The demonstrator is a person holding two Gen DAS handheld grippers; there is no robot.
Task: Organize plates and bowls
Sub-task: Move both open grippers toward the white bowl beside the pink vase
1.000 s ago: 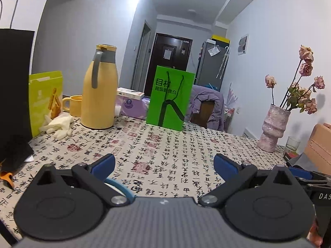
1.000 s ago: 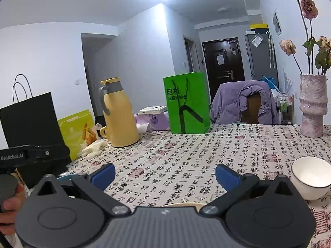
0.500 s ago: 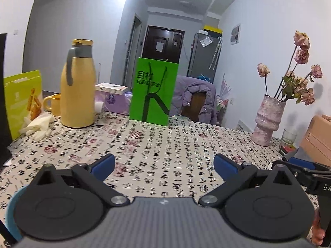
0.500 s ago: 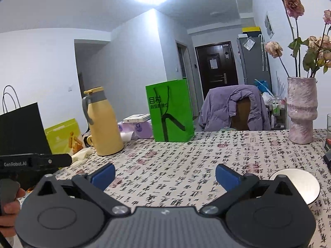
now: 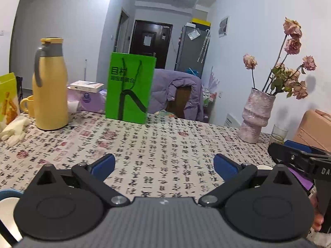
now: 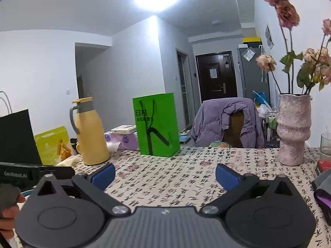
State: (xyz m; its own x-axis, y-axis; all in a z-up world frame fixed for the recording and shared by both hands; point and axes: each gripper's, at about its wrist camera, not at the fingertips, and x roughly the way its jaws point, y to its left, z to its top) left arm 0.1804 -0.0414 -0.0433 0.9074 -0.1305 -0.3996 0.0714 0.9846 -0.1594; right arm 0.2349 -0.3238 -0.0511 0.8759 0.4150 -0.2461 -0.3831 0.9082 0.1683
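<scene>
Two grippers are raised over the table (image 5: 165, 144) and both carry nothing: the left gripper (image 5: 164, 165) has its blue fingertips (image 5: 103, 163) spread wide with only patterned cloth showing between them, and the right gripper (image 6: 165, 172) is spread just as wide over bare cloth. Of the dishes the task is about, very little can be seen. At the lower left edge of the left wrist view, a blue rim (image 5: 9, 192) and a white dish (image 5: 8, 206) sit beside or partly under the left gripper's body; whether they are stacked, or which is a plate and which a bowl, cannot be told. A sliver of something white (image 5: 263, 167) peeks out beyond the left gripper's right finger, too hidden to name. The right wrist view shows no plate or bowl at all. Further back stand a yellow jug (image 5: 50, 86), a green bag (image 5: 130, 87) and a vase (image 5: 256, 115) of dried flowers, well apart from both grippers. Judging from this, no dish is in hand and the sorting looks either between steps or barely begun; gathering and stacking seem mostly still ahead, though how much is done off-frame cannot be judged.
</scene>
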